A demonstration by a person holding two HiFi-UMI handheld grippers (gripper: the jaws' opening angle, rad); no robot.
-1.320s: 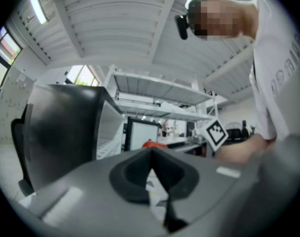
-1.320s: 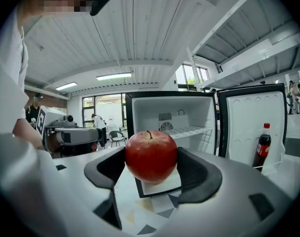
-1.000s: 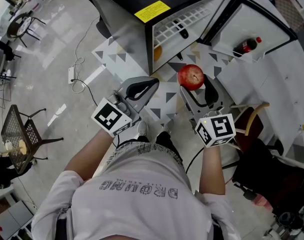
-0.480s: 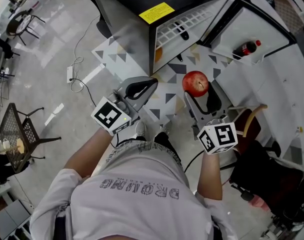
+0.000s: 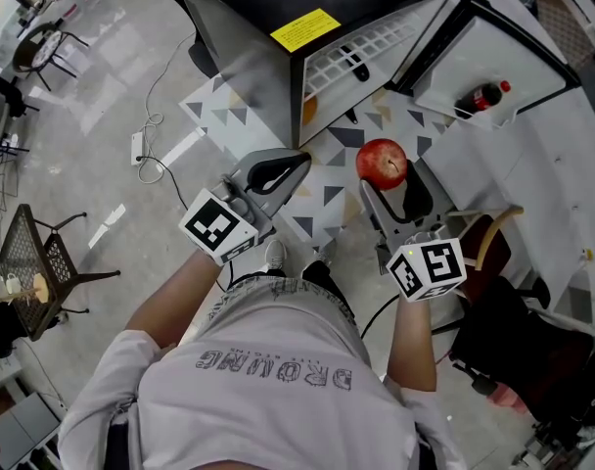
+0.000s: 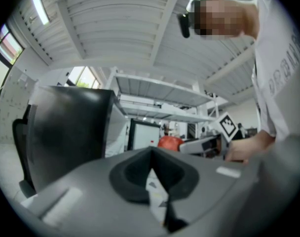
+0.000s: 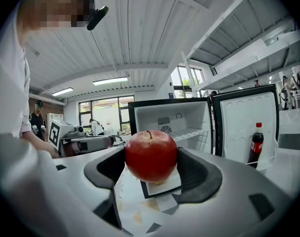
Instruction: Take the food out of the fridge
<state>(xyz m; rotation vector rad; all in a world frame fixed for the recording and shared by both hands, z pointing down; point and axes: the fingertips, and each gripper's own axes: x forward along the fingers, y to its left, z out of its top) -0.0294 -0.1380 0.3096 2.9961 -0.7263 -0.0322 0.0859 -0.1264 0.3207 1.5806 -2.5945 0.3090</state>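
Holding an apple [image 5: 382,163] in the right claw [image 7: 152,168], centre frame.
Clenched and empty, the left claw [image 6: 152,171] sits at left; open fridge [image 5: 366,42] above, bottle [image 5: 479,94] in its door.

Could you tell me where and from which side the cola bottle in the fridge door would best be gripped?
Grip the bottle round its upper body, below the red cap, coming straight at the inner face of the open door, jaws level. It stands upright with its foot in the door shelf, so probably only the upper part is free. The left gripper is empty.
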